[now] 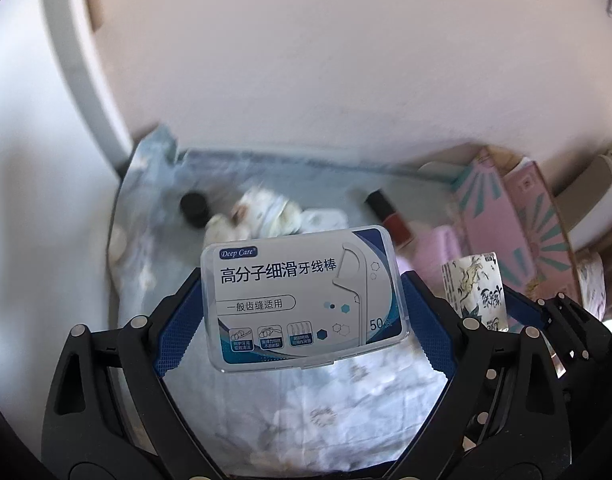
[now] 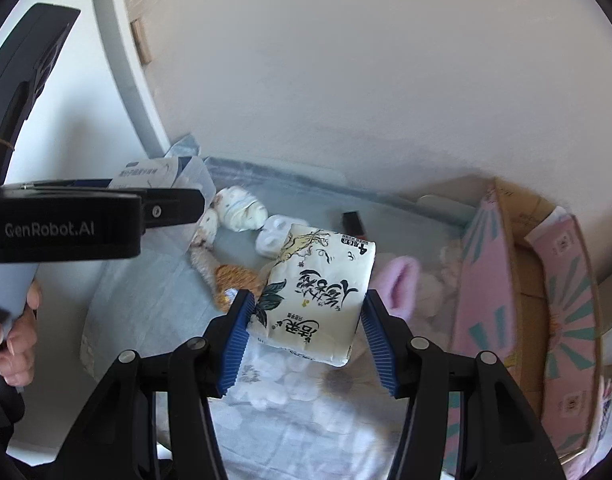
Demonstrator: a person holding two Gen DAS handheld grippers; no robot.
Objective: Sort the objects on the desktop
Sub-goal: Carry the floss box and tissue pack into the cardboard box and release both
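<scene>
My left gripper (image 1: 302, 312) is shut on a clear dental floss pick box (image 1: 302, 296) with a white and blue label, held above the floral cloth. The box also shows in the right wrist view (image 2: 146, 172), ahead of the left gripper's body. My right gripper (image 2: 306, 320) is shut on a white tissue pack (image 2: 317, 292) with black calligraphy, held above the cloth. That pack also shows in the left wrist view (image 1: 475, 288), at the right.
An open pink and teal cardboard box (image 2: 525, 280) stands at the right. On the cloth (image 2: 306, 420) lie a red lipstick (image 2: 353, 222), a white earbud case (image 2: 274, 236), a small plush toy (image 2: 238, 208), a pink fluffy item (image 2: 401, 284) and a black cap (image 1: 194, 206). A wall stands behind.
</scene>
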